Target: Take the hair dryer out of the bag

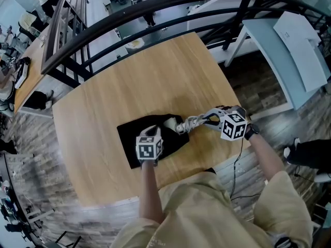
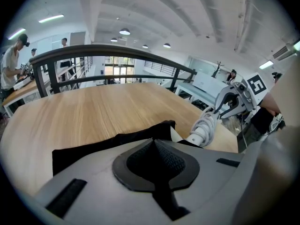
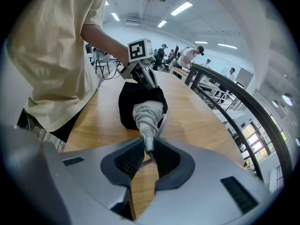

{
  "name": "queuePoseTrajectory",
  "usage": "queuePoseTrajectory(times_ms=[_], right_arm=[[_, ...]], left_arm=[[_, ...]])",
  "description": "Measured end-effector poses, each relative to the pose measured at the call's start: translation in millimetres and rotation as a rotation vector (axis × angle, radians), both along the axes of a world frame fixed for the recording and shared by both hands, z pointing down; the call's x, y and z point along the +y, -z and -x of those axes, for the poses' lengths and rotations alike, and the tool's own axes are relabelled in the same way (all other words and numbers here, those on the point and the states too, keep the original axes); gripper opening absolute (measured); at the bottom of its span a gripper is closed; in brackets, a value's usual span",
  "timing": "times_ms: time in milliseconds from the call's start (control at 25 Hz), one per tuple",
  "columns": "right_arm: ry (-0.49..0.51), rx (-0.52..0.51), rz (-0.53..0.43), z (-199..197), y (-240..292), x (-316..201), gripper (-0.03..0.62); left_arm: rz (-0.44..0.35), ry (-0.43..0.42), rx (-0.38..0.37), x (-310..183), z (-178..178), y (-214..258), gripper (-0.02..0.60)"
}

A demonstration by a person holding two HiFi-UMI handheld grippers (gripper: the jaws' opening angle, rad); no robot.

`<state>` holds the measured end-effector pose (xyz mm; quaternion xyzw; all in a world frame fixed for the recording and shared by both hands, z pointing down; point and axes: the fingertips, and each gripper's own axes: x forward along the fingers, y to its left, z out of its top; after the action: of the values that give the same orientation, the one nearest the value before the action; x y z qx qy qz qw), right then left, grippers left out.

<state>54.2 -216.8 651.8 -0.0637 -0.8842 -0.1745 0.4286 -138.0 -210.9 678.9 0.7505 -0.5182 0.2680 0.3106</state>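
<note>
Two grips: right gripper jaws clamp the cord-wrapped handle of the hair dryer, its body inside the black bag; left gripper jaws pinched together on the bag's edge.

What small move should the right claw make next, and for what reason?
Probably draw the right claw a little way from the bag, along the table. It is shut on the cord end of the hair dryer, whose other end sits in the bag's mouth, while the left claw is shut on the bag's cloth, holding it.
</note>
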Motion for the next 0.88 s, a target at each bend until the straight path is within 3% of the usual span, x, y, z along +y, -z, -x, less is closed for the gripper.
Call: queuePoseTrajectory(times_ms=[360,880], right_arm=[[-0.004,-0.014,-0.004,-21,13,3,0.061],[-0.108,-0.064,0.006,-46,28,-7,0.061]], left_arm=[[0.02,0.031,-0.003,2,5,-6,0.018],[0.037,0.009,0.0,1,1,-10,0.018]])
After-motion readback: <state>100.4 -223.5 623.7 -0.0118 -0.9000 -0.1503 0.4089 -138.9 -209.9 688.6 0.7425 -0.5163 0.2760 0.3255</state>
